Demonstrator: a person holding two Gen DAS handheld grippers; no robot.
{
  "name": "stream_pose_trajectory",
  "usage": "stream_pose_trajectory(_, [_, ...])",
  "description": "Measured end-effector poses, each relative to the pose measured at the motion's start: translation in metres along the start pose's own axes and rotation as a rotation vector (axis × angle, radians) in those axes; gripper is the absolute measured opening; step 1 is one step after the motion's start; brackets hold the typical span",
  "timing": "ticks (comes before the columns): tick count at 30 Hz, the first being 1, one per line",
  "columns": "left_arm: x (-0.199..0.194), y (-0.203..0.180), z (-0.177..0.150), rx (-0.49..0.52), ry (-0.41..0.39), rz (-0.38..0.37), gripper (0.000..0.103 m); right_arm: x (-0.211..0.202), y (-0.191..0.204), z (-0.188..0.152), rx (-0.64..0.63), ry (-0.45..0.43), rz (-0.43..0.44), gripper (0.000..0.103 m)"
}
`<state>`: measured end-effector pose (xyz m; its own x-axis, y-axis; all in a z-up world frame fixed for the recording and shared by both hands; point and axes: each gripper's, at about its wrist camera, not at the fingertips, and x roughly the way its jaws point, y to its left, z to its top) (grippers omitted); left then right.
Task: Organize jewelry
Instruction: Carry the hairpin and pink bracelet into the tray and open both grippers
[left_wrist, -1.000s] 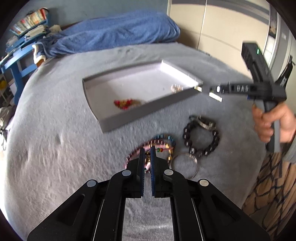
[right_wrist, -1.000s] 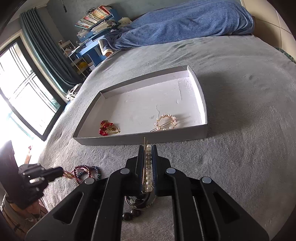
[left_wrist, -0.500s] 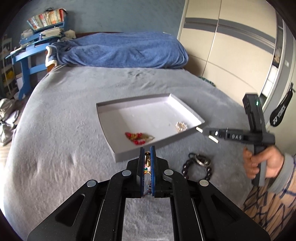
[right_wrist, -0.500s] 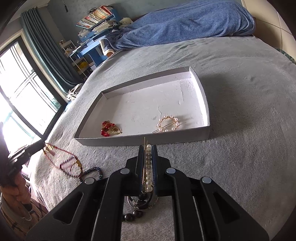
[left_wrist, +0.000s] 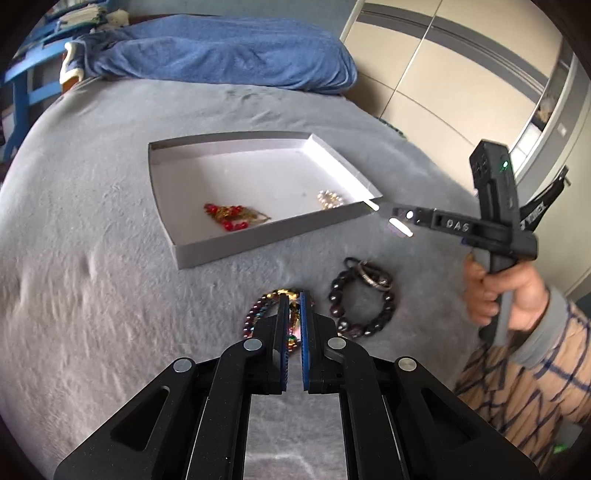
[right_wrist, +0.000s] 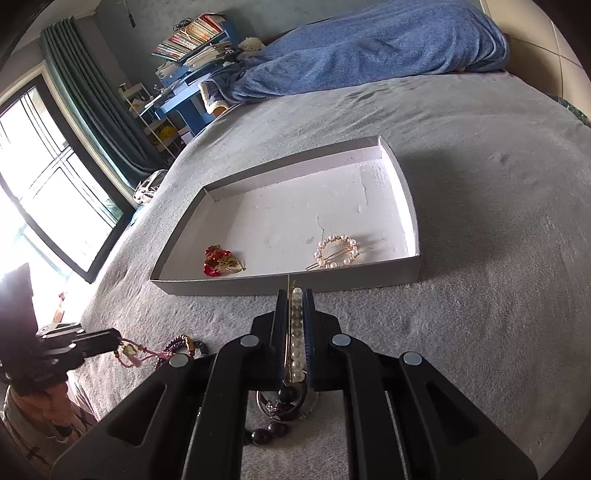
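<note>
A shallow grey box (left_wrist: 258, 240) (right_wrist: 369, 284) lies on the grey bed. In it are a red bead ornament (left_wrist: 231, 216) (right_wrist: 218, 258) and a round pearl hair clip (left_wrist: 330, 198) (right_wrist: 337, 252). My left gripper (left_wrist: 291, 295) (right_wrist: 120, 341) is shut on a pink and gold beaded bracelet (left_wrist: 291, 321) (right_wrist: 136, 354), low over a dark multicoloured bracelet (left_wrist: 255, 314). My right gripper (right_wrist: 294, 291) (left_wrist: 388, 214) is shut on a straight pearl hair clip (right_wrist: 296, 332), just before the box's near wall. A black bead bracelet (left_wrist: 364, 295) with a metal ring lies on the bed.
A blue blanket (left_wrist: 221, 51) is heaped at the far end of the bed. A blue desk with books (right_wrist: 192, 74) and a window (right_wrist: 44, 206) are beyond the bed. Wardrobe doors (left_wrist: 461, 81) stand to the right.
My left gripper lifted the pink bracelet off the bed, then came back down low over the other bracelets. My right gripper has barely moved, still shut on the pearl clip.
</note>
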<state>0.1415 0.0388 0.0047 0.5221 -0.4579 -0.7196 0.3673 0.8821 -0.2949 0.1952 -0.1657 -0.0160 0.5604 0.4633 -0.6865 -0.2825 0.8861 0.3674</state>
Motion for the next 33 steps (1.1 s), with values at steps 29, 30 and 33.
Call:
stream_pose_trajectory(29, [-0.023, -0.014, 0.08, 0.042, -0.171, 0.072, 0.006, -0.018, 0.014, 0.031, -0.01, -0.074, 0.058, 0.008])
stream_pose_trajectory(30, [-0.021, -0.015, 0.086, 0.042, -0.177, 0.074, 0.006, -0.018, 0.014, 0.034, -0.014, -0.075, 0.058, 0.008])
stream_pose_trajectory(33, [-0.016, -0.017, 0.095, 0.043, -0.185, 0.08, 0.006, -0.015, 0.017, 0.042, -0.025, -0.077, 0.056, 0.008])
